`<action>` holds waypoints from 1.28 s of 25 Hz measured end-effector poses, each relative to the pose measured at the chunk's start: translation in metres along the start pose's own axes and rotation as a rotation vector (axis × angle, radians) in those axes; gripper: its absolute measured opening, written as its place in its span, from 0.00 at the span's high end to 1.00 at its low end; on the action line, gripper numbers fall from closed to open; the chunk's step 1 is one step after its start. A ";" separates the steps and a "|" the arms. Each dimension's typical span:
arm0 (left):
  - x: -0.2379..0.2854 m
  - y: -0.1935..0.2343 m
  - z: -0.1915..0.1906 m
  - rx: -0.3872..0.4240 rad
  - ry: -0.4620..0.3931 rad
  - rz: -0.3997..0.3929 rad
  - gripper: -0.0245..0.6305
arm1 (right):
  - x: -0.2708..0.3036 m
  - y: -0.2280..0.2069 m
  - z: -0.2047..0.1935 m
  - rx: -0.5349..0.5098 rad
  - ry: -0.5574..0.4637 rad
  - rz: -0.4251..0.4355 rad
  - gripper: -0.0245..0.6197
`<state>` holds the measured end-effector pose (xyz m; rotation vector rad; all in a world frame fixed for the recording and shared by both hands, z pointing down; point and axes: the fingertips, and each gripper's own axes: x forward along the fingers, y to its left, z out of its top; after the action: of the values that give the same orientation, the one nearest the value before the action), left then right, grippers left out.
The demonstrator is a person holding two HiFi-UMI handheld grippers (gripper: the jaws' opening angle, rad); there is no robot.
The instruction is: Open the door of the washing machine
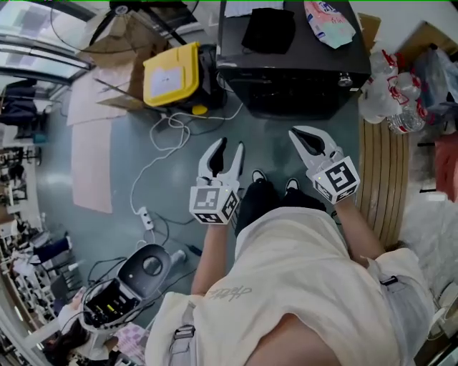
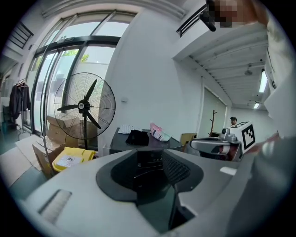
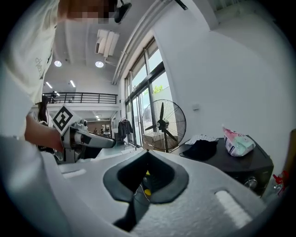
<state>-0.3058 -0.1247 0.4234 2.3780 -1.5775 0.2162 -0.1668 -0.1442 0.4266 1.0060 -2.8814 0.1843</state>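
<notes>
The washing machine [image 1: 293, 68] is a dark box at the top of the head view, its front facing me, with a knob [image 1: 346, 80] at its right corner. A black cloth [image 1: 268, 28] and a pink-and-white packet [image 1: 328, 21] lie on its top. Its door is not clearly visible. My left gripper [image 1: 229, 145] and right gripper [image 1: 313, 141] hang side by side in the air short of the machine, both open and empty. The left gripper view has the machine [image 2: 138, 144] straight beyond its jaws. The right gripper view has it [image 3: 231, 162] off to the right.
A yellow bin [image 1: 172, 71] and flattened cardboard [image 1: 114, 78] lie left of the machine, with a standing fan [image 2: 85, 106] behind. A white cable and power strip [image 1: 147, 218] trail over the floor. Water bottles [image 1: 386, 93] and a wooden slatted platform [image 1: 379, 171] are on the right.
</notes>
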 end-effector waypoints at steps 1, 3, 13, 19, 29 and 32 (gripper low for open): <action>0.005 0.005 -0.005 -0.001 0.010 -0.005 0.68 | 0.005 -0.003 0.000 0.013 0.000 -0.007 0.96; 0.018 0.019 -0.016 -0.015 0.031 -0.019 0.68 | 0.015 -0.008 0.000 0.028 0.005 -0.025 0.96; 0.092 0.076 -0.023 0.118 0.102 -0.141 0.68 | 0.072 -0.043 0.019 0.044 0.048 -0.113 0.96; 0.125 0.095 -0.038 0.106 0.144 -0.257 0.68 | 0.100 -0.061 0.023 0.078 0.037 -0.211 0.96; 0.190 0.117 -0.089 0.163 0.309 -0.392 0.68 | 0.133 -0.077 0.013 0.101 0.070 -0.301 0.96; 0.212 0.120 -0.115 0.167 0.360 -0.405 0.68 | 0.140 -0.083 0.011 0.101 0.084 -0.311 0.96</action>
<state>-0.3298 -0.3186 0.6092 2.5379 -0.9300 0.6650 -0.2246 -0.2960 0.4396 1.4095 -2.6197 0.3415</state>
